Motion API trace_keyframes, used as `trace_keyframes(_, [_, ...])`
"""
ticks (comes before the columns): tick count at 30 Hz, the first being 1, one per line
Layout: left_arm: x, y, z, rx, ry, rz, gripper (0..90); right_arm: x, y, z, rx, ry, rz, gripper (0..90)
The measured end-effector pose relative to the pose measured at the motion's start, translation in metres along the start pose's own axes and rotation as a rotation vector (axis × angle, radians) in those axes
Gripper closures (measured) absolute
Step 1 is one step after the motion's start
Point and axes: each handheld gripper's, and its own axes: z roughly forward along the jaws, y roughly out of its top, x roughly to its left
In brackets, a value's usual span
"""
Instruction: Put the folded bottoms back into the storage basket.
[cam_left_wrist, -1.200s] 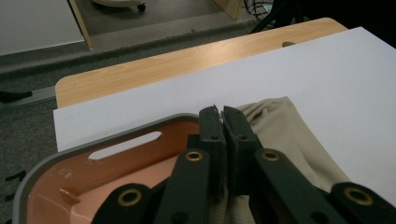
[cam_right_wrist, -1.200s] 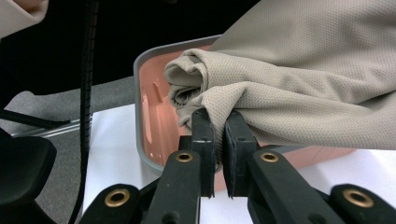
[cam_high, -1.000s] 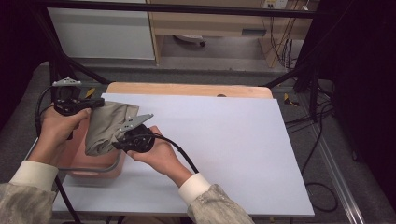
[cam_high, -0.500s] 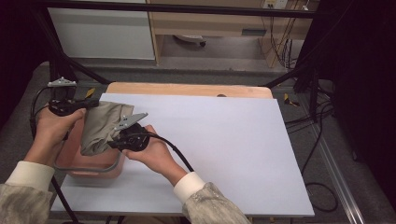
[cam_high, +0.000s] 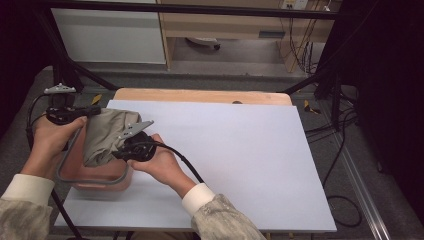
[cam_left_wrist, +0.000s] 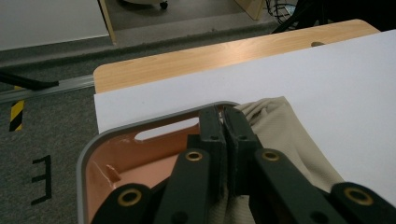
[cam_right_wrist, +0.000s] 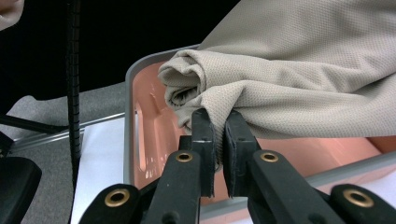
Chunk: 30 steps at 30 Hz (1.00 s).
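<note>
A beige cloth (cam_high: 104, 134) hangs bunched between my two grippers, over a pink bin (cam_high: 90, 181) with a grey rim at the table's left edge. My left gripper (cam_high: 85, 116) holds the cloth's upper left end. In the left gripper view its jaws (cam_left_wrist: 223, 119) are pressed together above the bin (cam_left_wrist: 140, 127), with the cloth (cam_left_wrist: 285, 135) caught between them. My right gripper (cam_high: 120, 150) is at the cloth's lower right side. In the right gripper view its jaws (cam_right_wrist: 217, 122) pinch a fold of the cloth (cam_right_wrist: 303, 60) over the bin (cam_right_wrist: 129, 116).
A large white sheet (cam_high: 240, 150) covers the table to the right of the bin. A wooden strip (cam_high: 200, 95) runs along the far edge. Black frame bars and cables (cam_high: 340, 125) stand beyond the table's right side.
Both grippers and the cloth have drifted slightly to the left, further over the bin. Both jaw pairs stay shut.
</note>
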Motion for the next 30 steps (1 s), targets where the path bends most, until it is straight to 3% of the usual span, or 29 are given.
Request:
trace_keyframes(27, [0.009,-0.01,0.004,0.013,0.014,-0.038,87.4,0.001,0.002,0.013,0.039,-0.005,0.001,84.7])
trace_keyframes(30, [0.012,-0.012,0.006,0.01,0.062,-0.029,84.4,0.0,0.003,0.019,0.057,-0.006,0.01,82.4])
